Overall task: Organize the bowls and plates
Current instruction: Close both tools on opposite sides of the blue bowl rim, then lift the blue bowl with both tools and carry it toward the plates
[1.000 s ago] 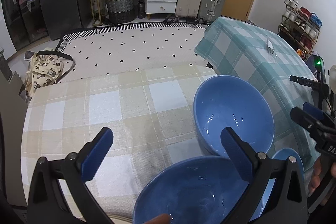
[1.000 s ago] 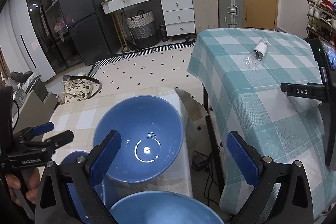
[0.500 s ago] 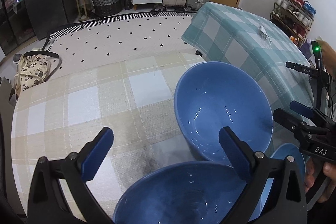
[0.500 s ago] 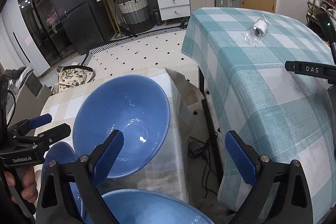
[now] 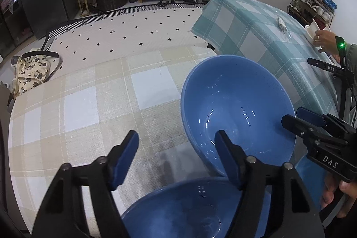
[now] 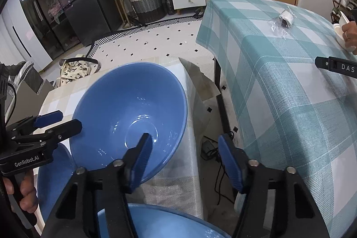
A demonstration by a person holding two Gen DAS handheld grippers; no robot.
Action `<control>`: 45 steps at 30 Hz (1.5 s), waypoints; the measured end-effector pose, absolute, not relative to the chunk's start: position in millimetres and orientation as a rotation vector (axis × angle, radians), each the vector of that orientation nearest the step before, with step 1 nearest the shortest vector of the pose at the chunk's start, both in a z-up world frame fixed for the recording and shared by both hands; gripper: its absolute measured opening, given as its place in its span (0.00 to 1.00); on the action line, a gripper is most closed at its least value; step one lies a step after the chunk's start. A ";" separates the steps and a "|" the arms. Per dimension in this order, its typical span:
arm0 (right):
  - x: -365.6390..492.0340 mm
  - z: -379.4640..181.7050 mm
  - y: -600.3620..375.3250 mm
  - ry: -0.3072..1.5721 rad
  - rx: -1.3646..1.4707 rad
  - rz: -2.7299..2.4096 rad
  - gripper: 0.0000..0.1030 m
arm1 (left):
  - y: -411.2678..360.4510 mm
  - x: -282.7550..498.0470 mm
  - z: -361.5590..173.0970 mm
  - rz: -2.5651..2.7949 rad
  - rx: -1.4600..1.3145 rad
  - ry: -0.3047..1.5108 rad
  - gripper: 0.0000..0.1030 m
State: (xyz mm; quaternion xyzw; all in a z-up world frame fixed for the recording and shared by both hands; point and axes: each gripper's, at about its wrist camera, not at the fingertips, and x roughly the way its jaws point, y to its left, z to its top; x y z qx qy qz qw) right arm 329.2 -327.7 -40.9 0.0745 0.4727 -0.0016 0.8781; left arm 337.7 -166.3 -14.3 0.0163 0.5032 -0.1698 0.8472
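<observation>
The left gripper (image 5: pixel 176 156) and right gripper (image 6: pixel 185 157), both half open and holding nothing, flank the tilted bowl (image 5: pixel 236 113) at the right edge of the beige table (image 5: pixel 89 104), with a second bowl (image 5: pixel 189 209) just below. The bowl sits so near that edge that a nudge from either jaw could, I judge, tip it off toward the floor. "GenRobot.AI" marks the left gripper, "DAS" the right.
</observation>
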 end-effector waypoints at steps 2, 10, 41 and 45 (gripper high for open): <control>329.8 -41.5 -327.2 0.986 0.151 -0.003 0.49 | -166.0 338.1 -16.4 -0.358 0.030 1.069 0.55; 328.7 -43.9 -323.5 0.985 0.132 0.020 0.30 | -166.1 337.4 -18.1 -0.390 -0.007 1.068 0.32; 313.1 -22.4 -314.7 0.886 0.078 0.008 0.17 | -186.5 330.6 -7.0 -0.397 0.036 0.993 0.13; 309.7 -18.0 -315.0 0.870 0.071 0.005 0.17 | -187.0 328.3 -1.8 -0.398 0.038 0.981 0.13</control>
